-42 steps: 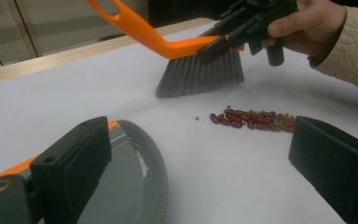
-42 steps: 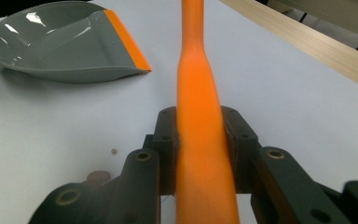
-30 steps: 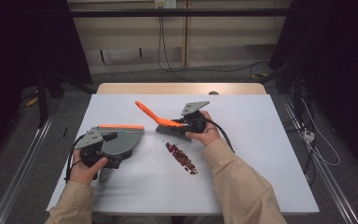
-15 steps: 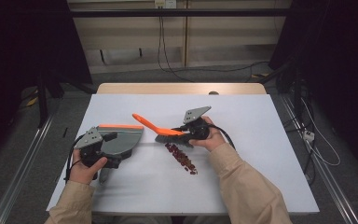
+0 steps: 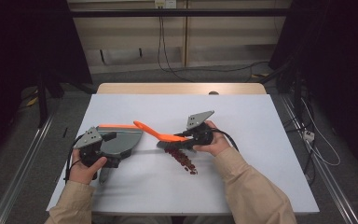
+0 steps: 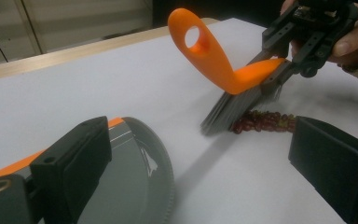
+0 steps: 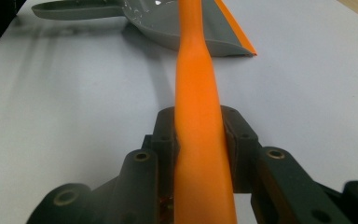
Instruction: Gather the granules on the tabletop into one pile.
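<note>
High view: right gripper (image 5: 182, 143) has its jaws clamped on the orange brush (image 5: 161, 136), bristles on red beans (image 5: 182, 157) on the white tabletop (image 5: 242, 126); left gripper (image 5: 103, 150) grips the grey dustpan (image 5: 123, 141) just beside them.

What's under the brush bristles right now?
The grey bristles touch the table at the end of a row of small dark red beans; any beans beneath them are hidden.

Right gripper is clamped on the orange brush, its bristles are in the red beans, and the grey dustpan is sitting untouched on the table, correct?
Not quite: the dustpan is not untouched; the left gripper holds it, as the high view shows. The rest stands: the right gripper clamps the orange brush, bristles at the red beans.
</note>
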`<state>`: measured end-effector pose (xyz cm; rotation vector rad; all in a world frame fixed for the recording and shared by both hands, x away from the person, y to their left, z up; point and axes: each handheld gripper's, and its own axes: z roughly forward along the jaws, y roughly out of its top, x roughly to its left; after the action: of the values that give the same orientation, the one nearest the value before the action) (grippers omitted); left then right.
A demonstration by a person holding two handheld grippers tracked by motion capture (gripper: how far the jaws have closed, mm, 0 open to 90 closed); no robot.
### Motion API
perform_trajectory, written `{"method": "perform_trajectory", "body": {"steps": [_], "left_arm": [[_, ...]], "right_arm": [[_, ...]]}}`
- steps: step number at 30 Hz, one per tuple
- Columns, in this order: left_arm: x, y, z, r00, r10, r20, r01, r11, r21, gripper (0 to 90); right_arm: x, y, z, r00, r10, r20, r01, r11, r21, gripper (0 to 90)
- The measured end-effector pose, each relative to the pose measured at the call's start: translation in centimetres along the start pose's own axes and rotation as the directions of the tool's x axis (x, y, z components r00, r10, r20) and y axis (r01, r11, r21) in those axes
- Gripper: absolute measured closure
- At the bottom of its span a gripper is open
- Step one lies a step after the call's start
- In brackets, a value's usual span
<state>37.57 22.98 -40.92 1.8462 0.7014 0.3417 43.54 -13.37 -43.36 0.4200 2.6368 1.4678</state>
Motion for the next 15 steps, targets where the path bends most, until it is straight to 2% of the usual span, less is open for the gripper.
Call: {"method": "perform_trajectory", "body": {"steps": [15], "left_arm": [[0.1, 0.0, -0.1, 1.0000, -0.002, -0.003, 0.002, 1.0000, -0.007, 5.8]], "right_arm": [[1.7, -0.5, -0.7, 0.9997, -0.021, -0.010, 0.021, 1.000, 0.012, 70.1]]}}
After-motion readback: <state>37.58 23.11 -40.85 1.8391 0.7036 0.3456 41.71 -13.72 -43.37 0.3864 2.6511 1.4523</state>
